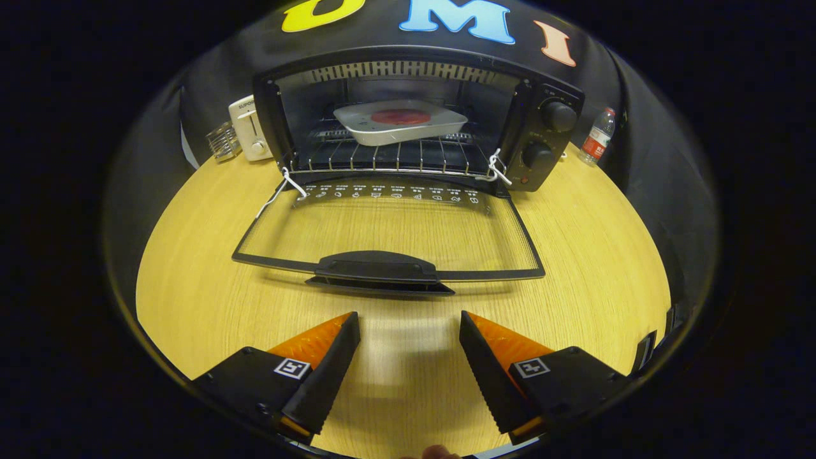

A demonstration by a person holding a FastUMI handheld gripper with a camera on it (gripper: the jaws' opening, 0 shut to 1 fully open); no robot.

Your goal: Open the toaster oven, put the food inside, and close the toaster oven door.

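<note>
The black toaster oven (pixel 542 83) stands at the back of the wooden table with its glass door (pixel 389 233) folded down flat toward me. Inside, on the wire rack (pixel 382 156), rests a white square plate (pixel 398 127) carrying a round red piece of food (pixel 400 116). The door's black handle (pixel 379 268) lies just ahead of my fingers. My gripper (pixel 409 319) hovers over the table in front of the handle, open, with nothing between its fingers.
A white toaster (pixel 250 127) and a small glass jar (pixel 223 141) stand left of the oven. A plastic bottle with a red label (pixel 598 137) stands to its right. Two control knobs (pixel 558 116) sit on the oven's right panel. Bare wooden table (pixel 593 255) lies around the door.
</note>
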